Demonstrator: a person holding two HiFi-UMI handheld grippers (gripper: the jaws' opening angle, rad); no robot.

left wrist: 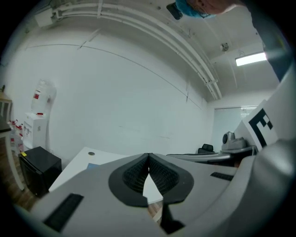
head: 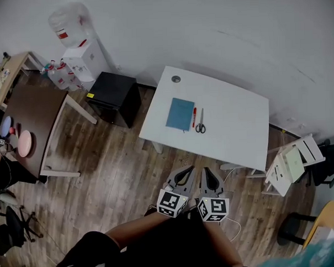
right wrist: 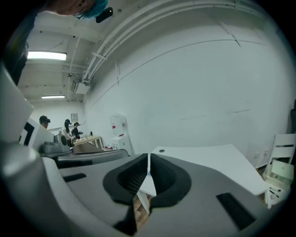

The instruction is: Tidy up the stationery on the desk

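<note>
left hand-held gripper (head: 188, 171) and right hand-held gripper (head: 206, 171) closed, empty; notebook (head: 180, 113), pen (head: 194, 117), scissors (head: 201, 125) on desk (head: 233, 127) well ahead.

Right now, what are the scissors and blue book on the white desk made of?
The scissors have thin pale blades, probably metal, and dark handles, likely plastic. The blue book looks like matte card or paper: flat, no shine. The desk is smooth white, maybe laminate.

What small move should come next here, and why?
Probably advance both grippers toward the white desk: the left gripper and right gripper hang shut and empty over the floor, short of it, while the blue notebook, red pen and scissors lie untouched there.
</note>
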